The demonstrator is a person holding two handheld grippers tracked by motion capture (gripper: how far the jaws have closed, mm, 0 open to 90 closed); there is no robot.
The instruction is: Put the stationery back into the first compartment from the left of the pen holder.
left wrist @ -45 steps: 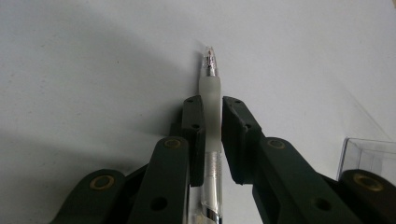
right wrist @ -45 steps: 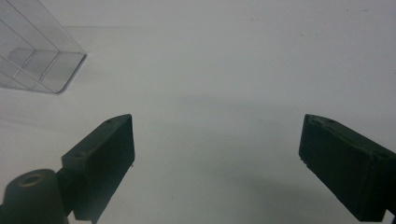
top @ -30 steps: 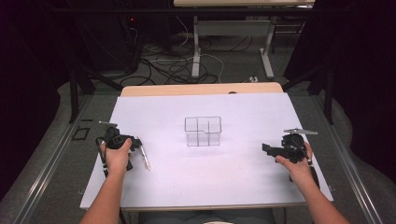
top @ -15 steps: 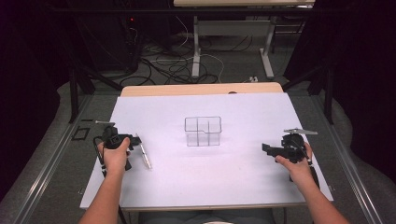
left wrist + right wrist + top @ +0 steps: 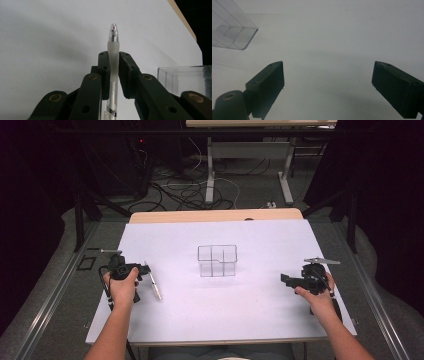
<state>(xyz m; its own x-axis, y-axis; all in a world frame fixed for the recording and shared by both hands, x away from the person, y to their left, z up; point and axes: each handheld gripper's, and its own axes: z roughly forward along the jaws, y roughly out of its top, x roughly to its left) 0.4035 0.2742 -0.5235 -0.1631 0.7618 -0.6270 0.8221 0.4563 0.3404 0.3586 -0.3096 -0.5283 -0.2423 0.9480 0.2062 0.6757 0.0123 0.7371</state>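
Observation:
A clear pen (image 5: 113, 45) with a frosted grip stands between the jaws of my left gripper (image 5: 113, 56), which are shut on its grip, the tip reaching beyond them. In the high view the left gripper (image 5: 142, 269) is at the left of the white table sheet (image 5: 250, 300), with the pen (image 5: 153, 284) slanting beside it. A clear divided box (image 5: 217, 260) stands at the middle of the sheet and shows as the box (image 5: 185, 77) at the right edge of the left gripper view. My right gripper (image 5: 286, 279) is at the right, open and empty, its jaws (image 5: 327, 67) wide over bare sheet.
The clear box's corner (image 5: 229, 30) lies upper left of the right gripper's jaws. A wooden table edge (image 5: 215, 215) runs along the far side of the sheet. Table legs and cables (image 5: 200, 190) lie on the floor beyond. A metal rail (image 5: 55, 290) runs along the left.
My left hand and the pen have drifted very slightly to the left. The right gripper has stayed where it was.

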